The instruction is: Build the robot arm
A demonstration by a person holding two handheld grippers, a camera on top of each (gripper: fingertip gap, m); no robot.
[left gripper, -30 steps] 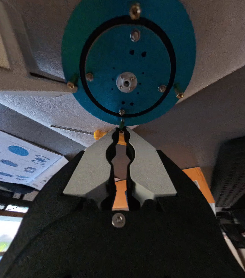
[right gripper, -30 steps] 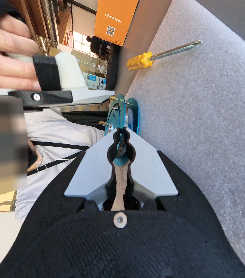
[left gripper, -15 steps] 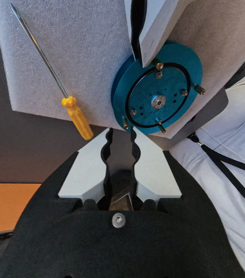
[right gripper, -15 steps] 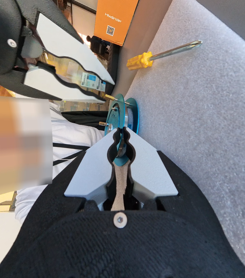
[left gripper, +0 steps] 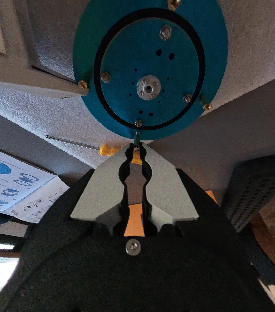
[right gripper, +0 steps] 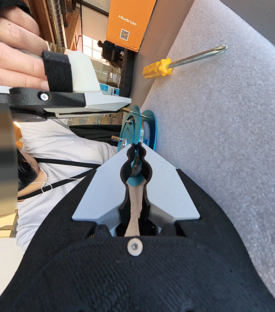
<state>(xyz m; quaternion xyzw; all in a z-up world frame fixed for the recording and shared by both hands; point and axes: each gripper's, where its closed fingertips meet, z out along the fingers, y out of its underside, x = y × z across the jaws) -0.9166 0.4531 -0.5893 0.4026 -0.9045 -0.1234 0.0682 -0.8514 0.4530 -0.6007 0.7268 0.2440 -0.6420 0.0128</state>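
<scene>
Grey foam pad point(left gripper: 52, 116) fills most of the left wrist view, w/ a blue disc assembly point(left gripper: 150, 70) standing on it face-on to the cam. Left gripper point(left gripper: 136, 145) is pinched nearly shut at the tips on a brass standoff point(left gripper: 137, 135) sticking out from the disc's lower rim; wider gap further back btwn the wavy black pads. More brass standoffs and silver screws sit around the disc face, silver hub near centre. Yellow-handled screwdriver point(left gripper: 109, 150) lies on the foam just behind the left finger, shaft pointing left. White printed sheet point(left gripper: 6, 182) w/ blue shapes at left, black perforated panel point(left gripper: 258, 190) at right, orange box partly visible thru the jaw gap.

Right wrist view: same foam pad point(right gripper: 226, 152) on the right side, cam rolled sideways. Right gripper point(right gripper: 136, 144) is closed on the edge of the blue disc assembly point(right gripper: 131, 125), rim clamped btwn the fingertips; two stacked blue plates show edge-on. Left gripper point(right gripper: 116, 108) comes in from the left, held by a hand point(right gripper: 10, 55), tips at a standoff point(right gripper: 125, 110) on the upper plate. Screwdriver point(right gripper: 158, 70) lies apart on the foam, upper centre. Orange box point(right gripper: 130, 22) stands beyond the pad. Person in a white shirt point(right gripper: 57, 152) behind.
</scene>
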